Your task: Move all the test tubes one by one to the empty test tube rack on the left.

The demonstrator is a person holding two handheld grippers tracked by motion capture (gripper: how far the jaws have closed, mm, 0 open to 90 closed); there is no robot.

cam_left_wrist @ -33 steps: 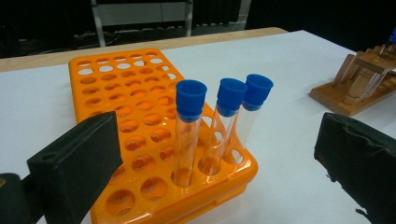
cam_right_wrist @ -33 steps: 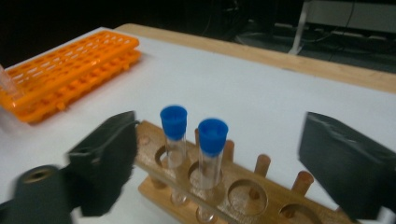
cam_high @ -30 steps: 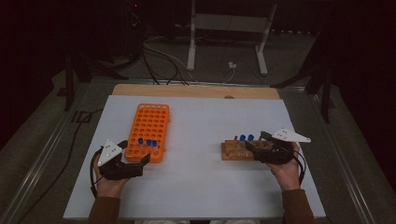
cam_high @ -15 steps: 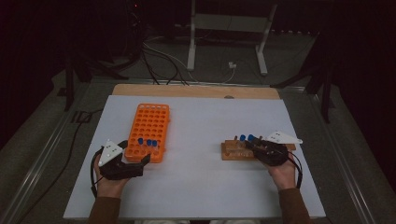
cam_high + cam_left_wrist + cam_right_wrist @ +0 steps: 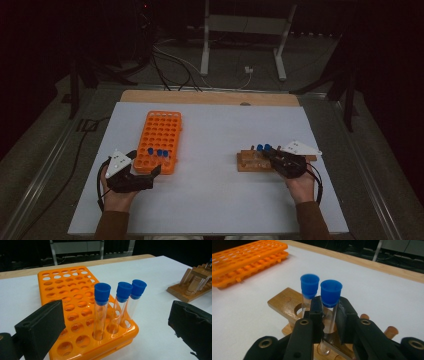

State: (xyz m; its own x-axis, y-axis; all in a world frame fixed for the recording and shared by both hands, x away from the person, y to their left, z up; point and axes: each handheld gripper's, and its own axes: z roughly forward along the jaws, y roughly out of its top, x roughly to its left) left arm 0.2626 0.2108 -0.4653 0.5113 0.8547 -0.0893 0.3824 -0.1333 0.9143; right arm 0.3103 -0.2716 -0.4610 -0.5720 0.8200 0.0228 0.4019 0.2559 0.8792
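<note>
**Right gripper clamping a capped tube at the wooden rack**

I'm seeing no readable writing or labels. My right gripper (image 5: 328,315) is closing on the nearer blue-capped tube (image 5: 330,302); pads now pressing its glass. Tube is standing upright, long axis vertical, cap up, in the wooden rack (image 5: 250,161) on the right. A second tube (image 5: 309,291) is standing just behind it. My left gripper (image 5: 112,327) is holding its jaws wide apart, near the orange rack (image 5: 159,140) with three upright tubes (image 5: 117,307).

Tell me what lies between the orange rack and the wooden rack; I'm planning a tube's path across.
Nothing: bare white table separates the orange rack from the wooden rack, as the high view shows.
</note>
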